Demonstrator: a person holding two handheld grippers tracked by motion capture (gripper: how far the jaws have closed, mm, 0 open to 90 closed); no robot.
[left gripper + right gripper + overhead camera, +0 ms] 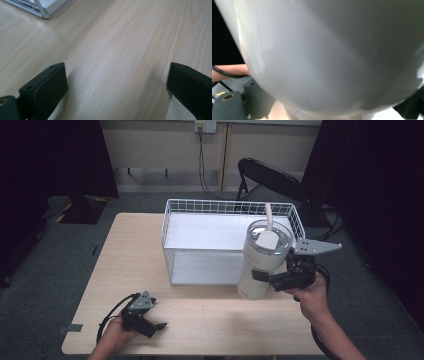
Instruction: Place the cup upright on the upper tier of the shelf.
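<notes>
- Tumbler [261,262], white with a clear lid and a pale straw, sits clamped in my right claw [264,278], held upright just in front of the wire basket's [170,227] right front corner.
- From the right gripper view, the tumbler's pale wall [324,55] presses close between my jaws.
- My left claw [156,328] rests low on the bench [210,317], well apart from the basket, toward the near left edge.
- Its jaws stand wide apart with nothing between them, bare wood [115,65] under them.
- A basket corner [42,8] shows at the far left.
</notes>
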